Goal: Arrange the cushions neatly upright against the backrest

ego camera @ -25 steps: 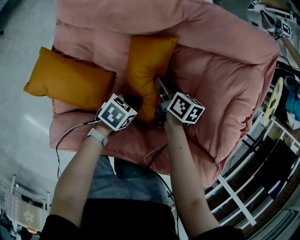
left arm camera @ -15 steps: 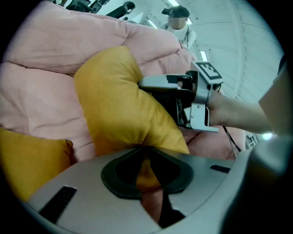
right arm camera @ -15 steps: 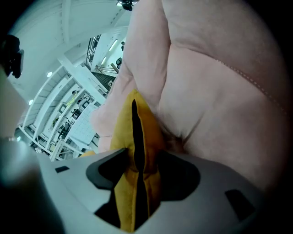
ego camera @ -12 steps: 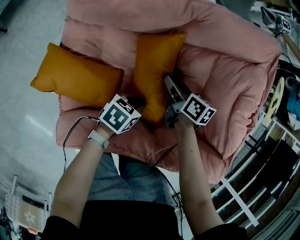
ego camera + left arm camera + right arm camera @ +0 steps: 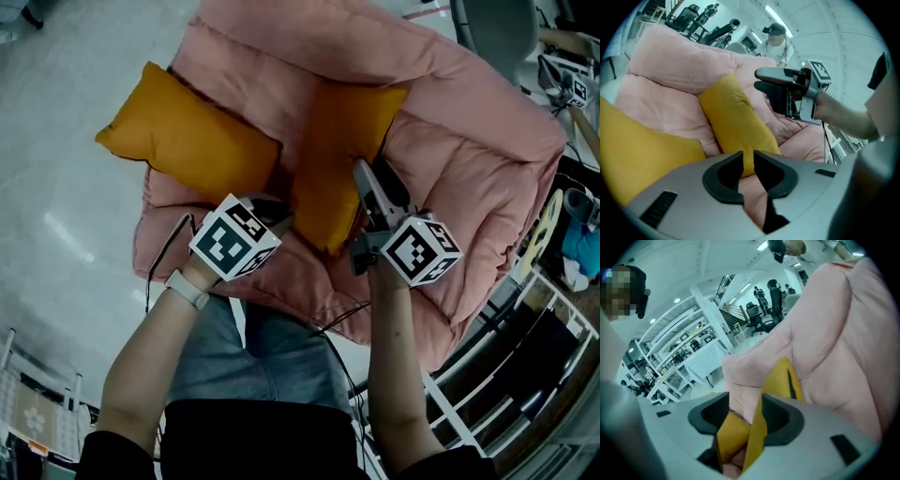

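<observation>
Currently: 1 pink armchair (image 5: pixel 469 178), 2 mustard cushions, 2 claws, 2 marker cubes.

Held cushion (image 5: pixel 342 155) stands on end at the armchair's middle. Its upper end leans on the backrest and its lower corner is over the seat's front. 2nd cushion (image 5: pixel 192 141) lies across the armchair's arm on the person's left, outer end sticking past the arm over the floor (image 5: pixel 66 216).

Left claw (image 5: pixel 748 157): nearly closed, thin slit only, pinching the held cushion's lower corner. Right claw (image 5: pixel 744 401): abt half open, and its jaws have just been opening. Folded cushion fabric fills the gap w/ the pads pressing on it, so it grips the same cushion's other edge.

View diffs:
- Head view only: both cushions whole, left cube (image 5: pixel 234 236) & right cube (image 5: pixel 422 251), white strap (image 5: pixel 186 289) on the left wrist, white rack (image 5: pixel 459 412) beside the armchair's right side.
- Left gripper view only: right claw seen side-on above the armchair's seat; a person (image 5: pixel 780 44) standing beyond the backrest.
- Right gripper view only: dark strip (image 5: pixel 791 380) on the held cushion's edge; white shelving (image 5: pixel 679 343) & office chairs (image 5: pixel 761 315) beyond the armchair.

Print seen: b/w square patterns on the cubes.
</observation>
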Motion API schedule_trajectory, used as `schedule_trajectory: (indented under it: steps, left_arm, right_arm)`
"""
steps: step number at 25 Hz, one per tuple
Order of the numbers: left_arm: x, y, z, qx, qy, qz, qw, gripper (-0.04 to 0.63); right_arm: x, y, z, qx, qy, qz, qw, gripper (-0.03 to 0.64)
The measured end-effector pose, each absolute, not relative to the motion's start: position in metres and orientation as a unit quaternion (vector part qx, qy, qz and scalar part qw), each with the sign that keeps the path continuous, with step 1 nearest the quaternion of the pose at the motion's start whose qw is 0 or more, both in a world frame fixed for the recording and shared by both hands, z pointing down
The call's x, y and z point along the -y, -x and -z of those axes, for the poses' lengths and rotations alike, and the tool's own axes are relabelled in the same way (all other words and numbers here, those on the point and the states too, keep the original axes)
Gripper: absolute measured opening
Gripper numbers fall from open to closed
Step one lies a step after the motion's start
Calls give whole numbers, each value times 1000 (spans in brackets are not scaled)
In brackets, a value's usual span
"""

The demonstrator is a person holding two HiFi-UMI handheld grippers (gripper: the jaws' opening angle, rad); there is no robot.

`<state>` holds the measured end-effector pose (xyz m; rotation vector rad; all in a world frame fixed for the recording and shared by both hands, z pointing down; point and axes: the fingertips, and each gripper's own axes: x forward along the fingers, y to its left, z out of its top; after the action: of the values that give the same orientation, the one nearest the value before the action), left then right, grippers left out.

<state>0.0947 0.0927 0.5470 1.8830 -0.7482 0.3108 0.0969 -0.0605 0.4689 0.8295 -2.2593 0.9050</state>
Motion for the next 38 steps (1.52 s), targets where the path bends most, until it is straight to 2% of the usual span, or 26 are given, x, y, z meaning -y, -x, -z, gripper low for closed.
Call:
schedule_trajectory:
  steps: [2,6,10,14,21,24,32,38]
  left_arm:
    - [-89,-69,-547,346,-776,-122,514,72]
    - [-92,6,-554,432,-741,-136,496,169]
    - [-102,90,-554,510,-704,-150,470,203]
    - [-113,165,-562,570,-660,-172,459,260]
    - [-121,245,-570,619,-623,-253,406,345]
    - [-132,259,-590,604,-616,-267,429,367]
    - [-146,258,-630,571,-600,-249,502,368]
    - [-154,247,-639,545,-607,-229,531,345]
  right_arm:
    - [49,-71,-475,854,-275,-328,295,219]
    - [3,-18,-505,858,-195,-331,341,241]
    - [-48,15,-540,841,-144,-344,392,272]
    - [-86,17,-577,811,-126,-362,441,310]
    - [-121,-6,-617,759,-109,-393,508,399]
    - [-134,-3,-636,738,-114,-420,516,411]
    - [-141,1,-668,726,-125,-426,526,408]
    - [-142,-1,-670,736,-125,-407,526,320]
